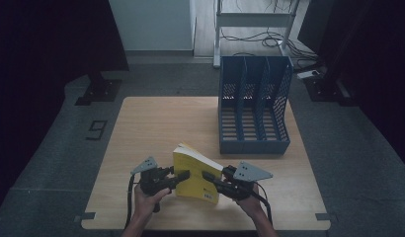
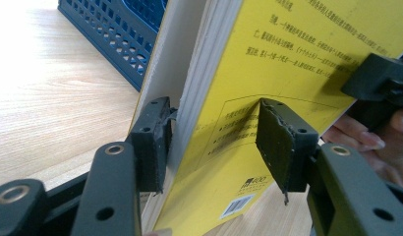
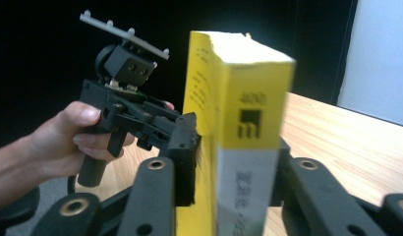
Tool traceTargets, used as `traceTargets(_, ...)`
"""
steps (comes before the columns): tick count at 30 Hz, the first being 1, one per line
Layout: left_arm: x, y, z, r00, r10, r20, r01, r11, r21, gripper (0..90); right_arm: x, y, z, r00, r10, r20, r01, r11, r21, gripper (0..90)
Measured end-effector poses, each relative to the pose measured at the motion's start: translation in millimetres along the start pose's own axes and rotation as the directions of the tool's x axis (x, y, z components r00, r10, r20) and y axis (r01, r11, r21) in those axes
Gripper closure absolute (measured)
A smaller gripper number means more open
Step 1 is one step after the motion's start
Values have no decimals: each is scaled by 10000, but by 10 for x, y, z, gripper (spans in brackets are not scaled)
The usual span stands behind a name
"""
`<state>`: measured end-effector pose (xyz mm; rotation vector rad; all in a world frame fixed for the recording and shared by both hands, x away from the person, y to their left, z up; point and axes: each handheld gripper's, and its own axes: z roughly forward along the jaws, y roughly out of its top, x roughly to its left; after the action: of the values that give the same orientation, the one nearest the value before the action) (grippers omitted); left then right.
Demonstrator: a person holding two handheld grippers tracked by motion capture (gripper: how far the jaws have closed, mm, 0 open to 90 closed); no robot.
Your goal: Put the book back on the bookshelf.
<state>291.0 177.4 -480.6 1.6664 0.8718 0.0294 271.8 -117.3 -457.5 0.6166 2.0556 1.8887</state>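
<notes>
**Yellow book held upright between two grippers**

The light wooden bench [image 1: 156, 128] carries a blue plastic three-slot file rack [image 1: 254, 106], which stands well beyond the fingers of both grippers, toward the far right.

Near the bench's front edge, a thick yellow paperback book [image 1: 193, 175] stands on its lower edge, tilted slightly, between the two grippers. In the left gripper view its back cover with a barcode faces the camera; in the right gripper view its yellow-and-white spine does.

The left gripper [image 1: 178, 178], held by the person's left hand [image 1: 147, 198], reaches the book from the left. Its fingers [image 2: 151, 145] straddle the book's edge at a narrow spread: one pad lies against the front cover, while the other stands just off the back cover.

The right gripper [image 1: 210, 177], in the right hand [image 1: 250, 202], has its fingers [image 3: 186, 160] closed on the book, one on either side of the spine, pressing both covers.
</notes>
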Motion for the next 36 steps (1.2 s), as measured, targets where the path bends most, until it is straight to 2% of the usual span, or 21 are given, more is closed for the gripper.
traceTargets(2, -3, 0, 0, 10000, 29, 1, -29, 10000, 0, 487, 22, 16, 4, 9998, -185, 72, 184, 9997, 140, 647)
traceTargets(6, -23, 2, 8, 9999, 131, -41, -131, 9999, -2, 493, 18, 25, 9, 9999, -36, 159, 34, 9999, 129, 640)
traceTargets(15, -49, 2, 18, 9997, 245, 98, -246, 9996, 109, 502, 42, 66, 25, 9995, -174, 261, 169, 9997, 178, 635)
traceTargets(22, -59, -1, 30, 9994, 286, 188, -289, 9995, 154, 501, 47, 83, 14, 9979, -372, 539, 357, 9990, 287, 726)
traceTargets(31, -49, -4, 33, 9993, 289, 227, -292, 9995, 136, 492, 45, 89, 8, 9972, -418, 627, 397, 9986, 342, 742)
traceTargets(36, -33, 7, 27, 9995, 254, 173, -256, 9996, 108, 442, 69, 99, 23, 9967, -400, 709, 374, 9986, 383, 742)
